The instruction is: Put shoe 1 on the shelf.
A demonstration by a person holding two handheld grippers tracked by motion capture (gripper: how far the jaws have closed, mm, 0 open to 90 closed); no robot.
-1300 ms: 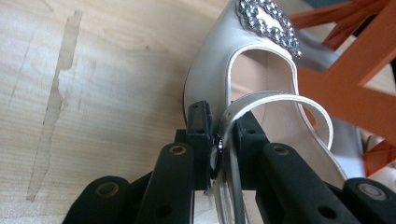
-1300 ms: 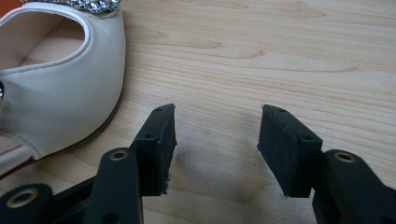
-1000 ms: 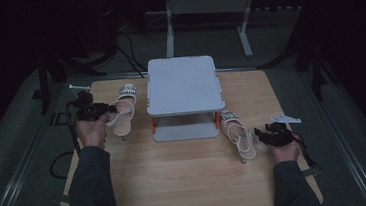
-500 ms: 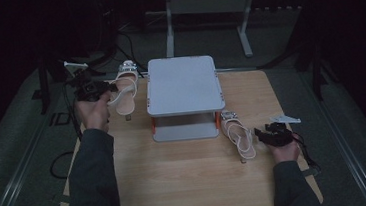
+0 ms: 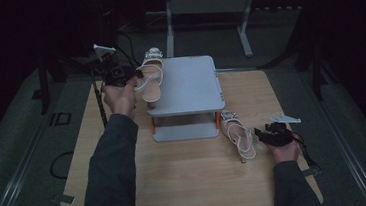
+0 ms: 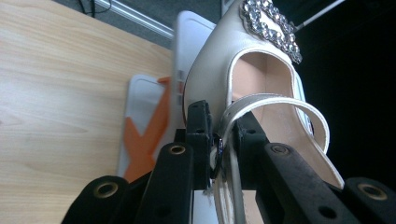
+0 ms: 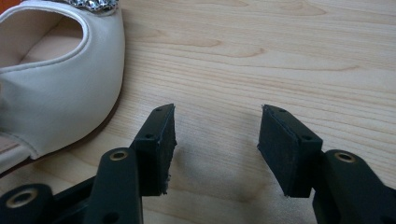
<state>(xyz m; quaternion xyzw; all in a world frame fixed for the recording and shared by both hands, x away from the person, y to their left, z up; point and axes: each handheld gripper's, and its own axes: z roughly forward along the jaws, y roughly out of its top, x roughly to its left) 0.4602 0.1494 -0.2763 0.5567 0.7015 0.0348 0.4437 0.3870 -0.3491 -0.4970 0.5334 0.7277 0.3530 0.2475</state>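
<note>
A cream sandal [image 5: 149, 77] with a jewelled buckle hangs in the air over the left edge of the grey two-tier rack [image 5: 185, 82]. My left gripper [image 5: 127, 76] is shut on its heel strap [image 6: 243, 109], pinched between the black pads. The sandal's toe [image 6: 261, 23] points away from the camera, above the rack's white shelf. A second matching sandal [image 5: 237, 132] lies flat on the wooden table, right of the rack. My right gripper [image 5: 262, 134] rests just right of it, open, its pads [image 7: 161, 144] over bare wood beside the shoe [image 7: 51, 84].
The rack has orange supports [image 6: 144, 135] and a lower shelf [image 5: 186, 132]. The wooden table [image 5: 188, 183] has free room in front. Cables trail off the left side and from the right gripper. A metal stand [image 5: 207, 5] is behind the table on dark floor.
My left gripper has lifted the sandal off the table and carried it up and right, toward the rack's top. The right gripper and its sandal have stayed still.
</note>
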